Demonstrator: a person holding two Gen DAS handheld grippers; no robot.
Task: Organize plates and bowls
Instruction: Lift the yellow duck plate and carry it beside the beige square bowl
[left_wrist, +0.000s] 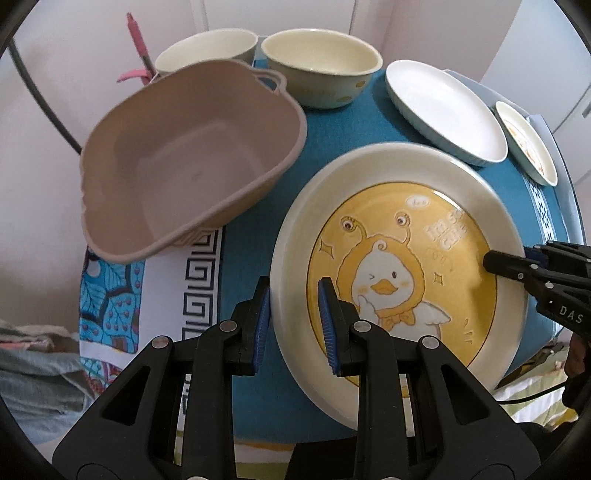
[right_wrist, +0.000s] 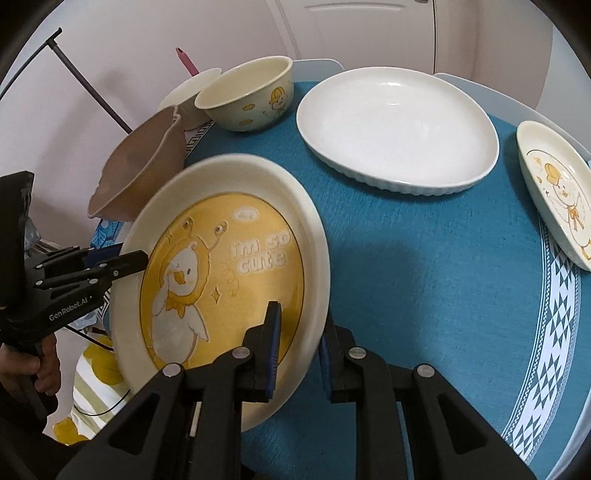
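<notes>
Taupe plastic basin (left_wrist: 184, 158) sits at the table's left edge, overhanging it, with two cream bowls (left_wrist: 321, 66) behind; bare blue tablecloth (right_wrist: 424, 266) lies open between basin and plates. Tilted above that cloth, the duck plate (left_wrist: 399, 266) is gripped on both sides: the left gripper (left_wrist: 295, 314) has its fingers closed across the near-left rim, one pad under, one on the face; the right gripper (right_wrist: 299, 347) pinches the opposite rim likewise. Further right, the white oval dish (right_wrist: 399, 125) and a small duck plate (right_wrist: 554, 192) rest near the far right edge.
</notes>
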